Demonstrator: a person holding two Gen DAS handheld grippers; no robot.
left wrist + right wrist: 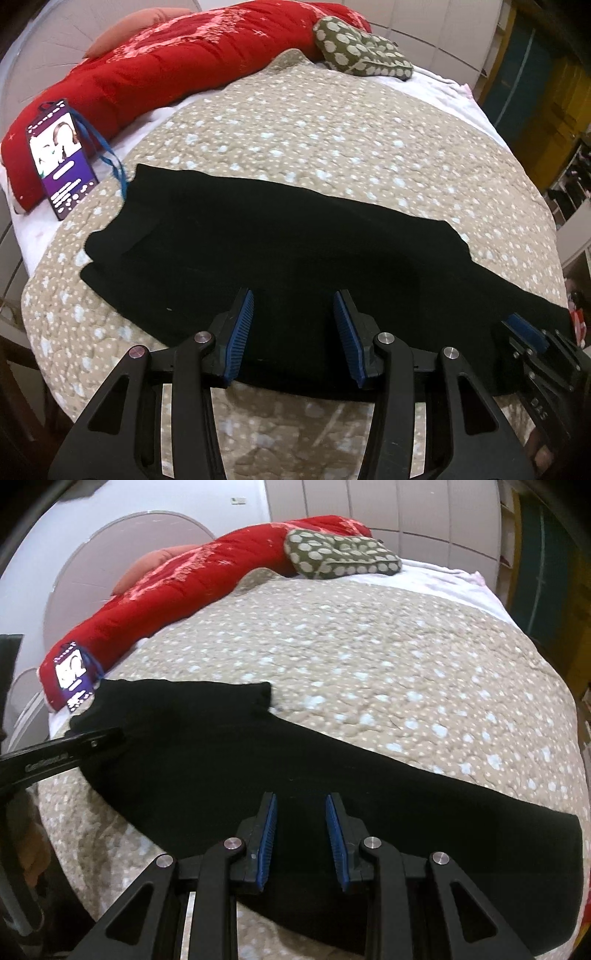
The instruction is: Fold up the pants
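Observation:
Black pants (277, 240) lie stretched left to right across a beige dotted quilt (332, 140) on a bed. One end is doubled over at the left. My left gripper (293, 295) hovers over the pants' near edge. It is open, its blue pads apart, with only flat cloth showing beyond them. My right gripper (300, 797) is also open, with a narrower gap, above the near part of the pants (221, 746) further right. The right gripper (532, 336) shows at the right edge of the left wrist view. The left gripper (110, 738) reaches over the pants' left end in the right wrist view.
A red duvet (155, 70) is bunched along the far left. An olive dotted pillow (362, 48) lies at the far side. A purple card on a blue lanyard (61, 155) leans by the pants' left end. Shelves (569, 177) stand past the bed's right edge.

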